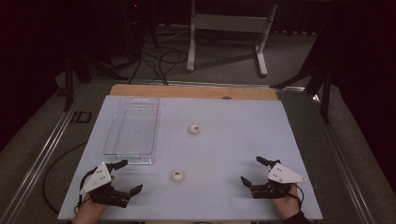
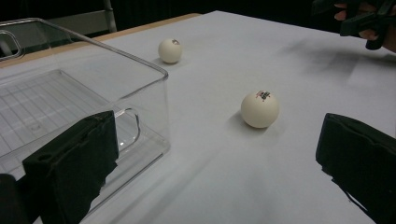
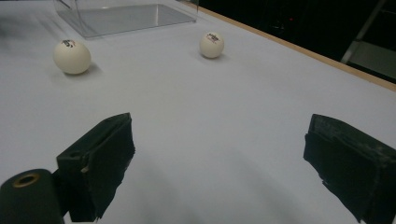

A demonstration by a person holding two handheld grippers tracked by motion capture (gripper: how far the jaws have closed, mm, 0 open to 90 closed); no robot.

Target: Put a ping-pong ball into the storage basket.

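Since both grippers rest with fingers spread wide, the left gripper [image 1: 126, 177] should straddle the near ball [image 1: 177, 175] squarely, closing gently before lifting toward the clear bin [image 1: 108, 140].

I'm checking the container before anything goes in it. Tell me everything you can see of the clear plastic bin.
The clear bin is a shallow, rectangular tray of transparent hard plastic with rounded corners and a cut-out handle in its near end wall. Its floor looks faintly ribbed. It stands upright and empty on the left part of the white table, long side running away from the person. Nothing rests in it, and the left gripper sits just short of its near end, jaws open.
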